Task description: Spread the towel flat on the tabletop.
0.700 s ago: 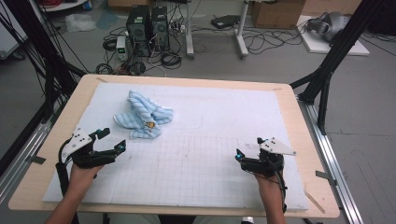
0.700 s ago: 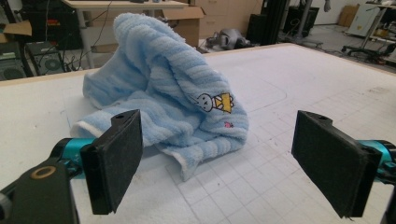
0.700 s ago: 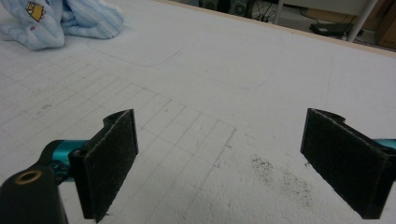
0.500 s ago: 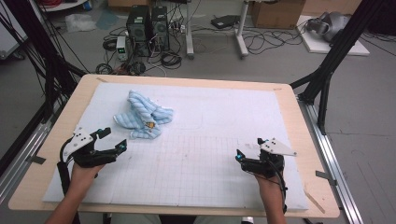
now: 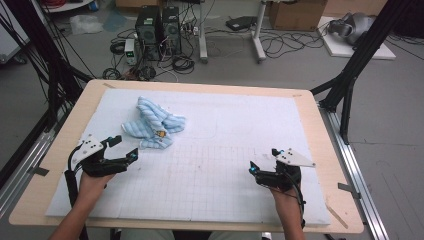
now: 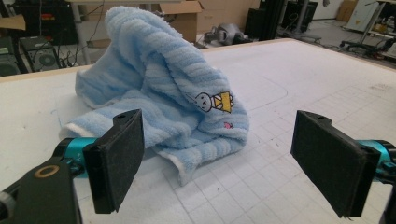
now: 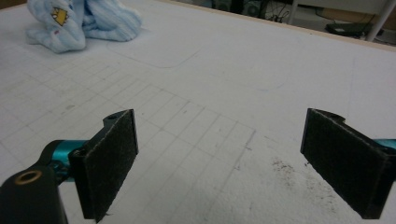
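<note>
Left gripper (image 5: 124, 148): jaws spread wide, nothing between the pads, aimed at crumpled blue towel (image 5: 153, 123) lying just ahead on the white mat (image 5: 240, 125), not touching. Right gripper (image 5: 262, 159): jaws equally wide, empty, well apart from towel.

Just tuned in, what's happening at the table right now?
A person holds a hand-held gripper in each hand over a white gridded mat. The left hand-held gripper sits open, pointed at a crumpled light-blue striped towel with a small cartoon patch, close to it but not touching. The right hand-held gripper is open too, over bare mat, well away from the towel. Nothing is gripped yet.
</note>
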The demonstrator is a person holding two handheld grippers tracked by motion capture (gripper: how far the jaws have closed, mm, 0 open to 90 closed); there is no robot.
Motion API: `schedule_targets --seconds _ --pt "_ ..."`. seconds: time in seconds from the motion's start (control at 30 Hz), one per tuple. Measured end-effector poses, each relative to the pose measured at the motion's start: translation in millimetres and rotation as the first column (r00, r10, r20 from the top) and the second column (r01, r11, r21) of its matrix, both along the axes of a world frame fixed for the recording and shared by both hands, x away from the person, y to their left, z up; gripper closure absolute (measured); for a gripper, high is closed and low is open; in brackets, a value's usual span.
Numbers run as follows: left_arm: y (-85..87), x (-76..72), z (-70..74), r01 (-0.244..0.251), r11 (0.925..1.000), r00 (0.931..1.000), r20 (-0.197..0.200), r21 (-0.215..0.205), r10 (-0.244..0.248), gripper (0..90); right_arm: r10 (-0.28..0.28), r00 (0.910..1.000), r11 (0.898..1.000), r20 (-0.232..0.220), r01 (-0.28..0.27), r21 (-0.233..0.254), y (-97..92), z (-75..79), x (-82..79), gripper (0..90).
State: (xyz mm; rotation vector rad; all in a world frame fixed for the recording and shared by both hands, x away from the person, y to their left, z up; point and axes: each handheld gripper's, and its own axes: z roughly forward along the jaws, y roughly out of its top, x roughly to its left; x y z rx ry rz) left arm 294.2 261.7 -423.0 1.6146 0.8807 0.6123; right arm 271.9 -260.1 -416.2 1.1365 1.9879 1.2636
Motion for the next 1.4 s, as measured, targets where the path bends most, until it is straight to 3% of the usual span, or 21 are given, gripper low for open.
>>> schedule_targets --seconds 0.2,0.43,0.6,0.7,0.77,0.97,1.03,1.07,1.2,1.27,1.3,1.33,1.37,1.4 --pt "-0.3 9.8 6.9 0.015 0.9999 0.9997 -0.018 -0.003 -0.015 18.5 0.006 0.9999 1.0 0.01 -0.006 0.02 4.8 0.9 0.0 10.2" --pt "-6.8 36.4 25.9 0.027 0.9996 0.9987 -0.044 -0.009 -0.028 19.4 0.062 0.9979 0.998 -0.018 -0.063 -0.025 19.1 -4.5 5.4 10.2" --pt "-17.7 54.3 35.9 0.027 0.9995 0.9984 -0.05 0.019 -0.026 20.8 0.075 0.9969 0.997 -0.026 -0.075 -0.027 20.4 -5.3 5.3 10.3" --pt "-26.5 64.3 36.6 -0.003 0.9977 0.997 -0.077 0.068 0.009 22.6 0.075 0.9968 0.997 -0.03 -0.076 -0.025 20.0 -5.8 5.0 10.3" --pt "-30.7 70.2 33.9 -0.021 0.997 0.9959 -0.086 0.075 0.027 24.6 0.075 0.9967 0.997 -0.032 -0.076 -0.029 20.1 -6.2 4.3 10.3" --pt "-46.1 90.4 22.3 -0.025 0.9954 0.9845 -0.171 0.093 0.041 23.9 0.072 0.9966 0.997 -0.039 -0.073 -0.03 20.3 -6.9 3.2 10.3" --pt "-51.2 94.6 18.4 -0.021 0.9933 0.9811 -0.189 0.113 0.042 24.1 0.073 0.9964 0.997 -0.044 -0.074 -0.03 20.8 -8.0 3.8 10.3" --pt "-57.2 99.4 13.1 -0.018 0.9893 0.9743 -0.22 0.145 0.05 24.7 0.074 0.9961 0.997 -0.048 -0.076 -0.03 21.1 -8.2 3.9 10.3" --pt "-64.2 104.6 6.0 -0.006 0.9868 0.9674 -0.249 0.162 0.046 35.3 0.076 0.9959 0.996 -0.048 -0.078 -0.034 22.0 -9.0 4.8 10.3" --pt "-67.0 106.1 3.0 0.007 0.9843 0.9674 -0.25 0.176 0.037 40.6 0.076 0.9958 0.996 -0.052 -0.078 -0.034 22.0 -9.2 5.0 10.3" --pt "-68.6 106.7 1.2 0.016 0.9816 0.9677 -0.25 0.19 0.033 60.4 0.076 0.9955 0.996 -0.056 -0.078 -0.035 21.9 -9.9 5.4 10.3" --pt "-69.7 106.7 0.3 0.024 0.9797 0.969 -0.245 0.199 0.026 60.4 0.076 0.9955 0.996 -0.056 -0.078 -0.035 21.9 -9.9 5.4 10.3" --pt "-70.6 106.2 0.3 0.031 0.979 0.9708 -0.239 0.202 0.018 75.8 0.074 0.9954 0.996 -0.06 -0.077 -0.037 21.8 -10.2 5.4 10.3" --pt "-71.4 105.3 1.0 0.042 0.9803 0.9731 -0.23 0.193 0.004 75.8 0.074 0.9954 0.996 -0.06 -0.077 -0.037 21.8 -10.2 5.4 10.3"
